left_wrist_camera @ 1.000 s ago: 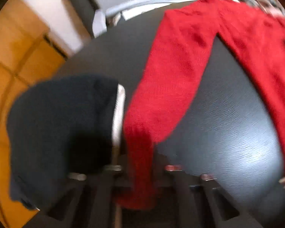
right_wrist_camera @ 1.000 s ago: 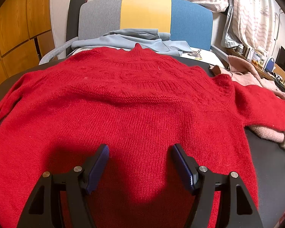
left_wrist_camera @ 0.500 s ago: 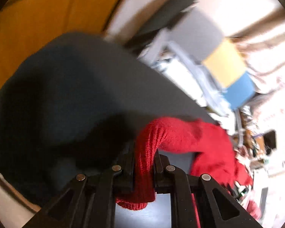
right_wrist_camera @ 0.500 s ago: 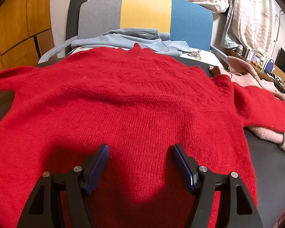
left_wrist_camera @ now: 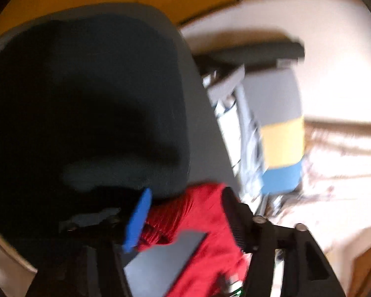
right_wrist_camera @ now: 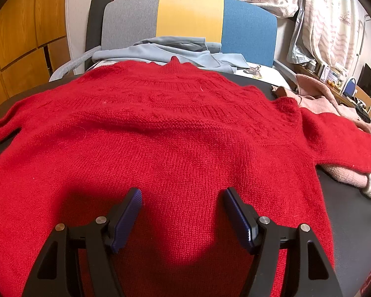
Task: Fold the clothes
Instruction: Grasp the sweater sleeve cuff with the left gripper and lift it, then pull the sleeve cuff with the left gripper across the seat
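Left gripper (left_wrist_camera: 183, 212) is letting go: its jaws have just been opening and the sleeve (left_wrist_camera: 185, 212) is sitting loose between them, pads not pinching anymore. It's blurry, so I can't tell how the cuff is lying. I'd be pulling straight back here so the knit isn't snagging on a pad. Right gripper (right_wrist_camera: 181, 212) is hovering with jaws wide apart and empty, the sweater (right_wrist_camera: 165, 136) spreading flat on the desk (right_wrist_camera: 353, 212) ahead of and under them. Probably best keeping that one parked low, ready for pinning the body down while the sleeve fold is settling.
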`<action>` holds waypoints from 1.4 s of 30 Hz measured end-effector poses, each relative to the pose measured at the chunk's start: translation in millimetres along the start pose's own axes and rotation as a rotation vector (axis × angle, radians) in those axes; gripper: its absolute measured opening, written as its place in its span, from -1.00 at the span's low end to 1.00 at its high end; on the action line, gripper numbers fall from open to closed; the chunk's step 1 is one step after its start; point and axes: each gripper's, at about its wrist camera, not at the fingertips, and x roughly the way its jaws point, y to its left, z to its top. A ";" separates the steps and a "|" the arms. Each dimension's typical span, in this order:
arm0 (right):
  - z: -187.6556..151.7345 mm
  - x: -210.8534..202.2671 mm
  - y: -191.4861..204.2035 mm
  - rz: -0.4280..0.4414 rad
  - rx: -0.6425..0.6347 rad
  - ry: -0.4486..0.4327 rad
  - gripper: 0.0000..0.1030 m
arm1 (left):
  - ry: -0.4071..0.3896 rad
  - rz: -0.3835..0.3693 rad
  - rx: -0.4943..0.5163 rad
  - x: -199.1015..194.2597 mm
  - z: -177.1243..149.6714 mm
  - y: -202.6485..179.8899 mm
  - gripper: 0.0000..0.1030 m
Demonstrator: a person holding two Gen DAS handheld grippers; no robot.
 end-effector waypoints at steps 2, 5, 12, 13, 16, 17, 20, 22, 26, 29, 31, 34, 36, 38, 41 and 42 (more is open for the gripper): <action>0.0 0.0 0.0 -0.002 -0.003 0.003 0.37 | -0.060 0.050 0.024 -15.7 -0.3 2.0 0.44; 0.0 -0.1 -0.9 0.006 0.003 0.005 0.37 | -0.126 0.192 0.242 -25.7 -25.7 -19.8 0.44; -0.9 -0.6 0.5 -0.004 -0.002 0.003 0.37 | -0.241 0.597 1.255 15.7 -161.3 -76.6 0.50; -1.0 -0.8 0.7 -0.004 -0.003 0.002 0.38 | -0.228 0.638 1.332 25.7 -173.4 -74.0 0.50; -1.1 -0.7 1.6 -0.008 -0.005 0.001 0.38 | -0.172 0.744 1.445 55.4 -190.0 -64.9 0.50; -1.0 -0.6 2.1 -0.009 -0.006 0.001 0.38 | -0.169 0.783 1.466 65.6 -190.6 -62.4 0.50; -1.0 -0.7 2.0 -0.010 -0.005 0.001 0.38 | -0.160 0.859 1.497 81.4 -191.4 -60.8 0.50; -1.0 -0.7 1.8 -0.008 -0.004 0.001 0.38 | -0.125 0.883 1.542 92.9 -193.4 -54.0 0.50; -1.3 -0.8 1.7 -0.010 -0.005 0.000 0.38 | -0.061 0.928 1.517 110.6 -182.6 -54.7 -0.31; -1.3 -0.7 1.5 -0.010 -0.006 0.000 0.38 | -0.019 0.796 1.359 94.2 -166.9 -68.8 -0.72; -1.3 -0.6 1.6 -0.011 -0.006 0.000 0.38 | 0.001 0.701 1.243 76.8 -153.6 -81.0 -0.72; -1.3 -0.5 1.6 -0.011 -0.006 0.000 0.38 | 0.025 0.585 1.080 55.3 -130.7 -98.4 -0.73; -1.2 -0.4 1.7 -0.012 -0.006 0.000 0.38 | 0.033 0.507 0.962 42.0 -113.3 -107.1 -0.74; -1.2 -0.3 1.7 -0.012 -0.006 0.000 0.38 | 0.047 0.412 0.839 32.6 -95.9 -111.8 -0.74; -1.2 -0.3 1.9 -0.013 -0.006 0.000 0.38 | 0.106 0.200 0.537 18.5 -67.1 -109.4 -0.74; -1.2 -0.3 2.1 -0.013 -0.006 0.000 0.38 | 0.112 0.201 0.476 18.7 -59.4 -106.9 -0.74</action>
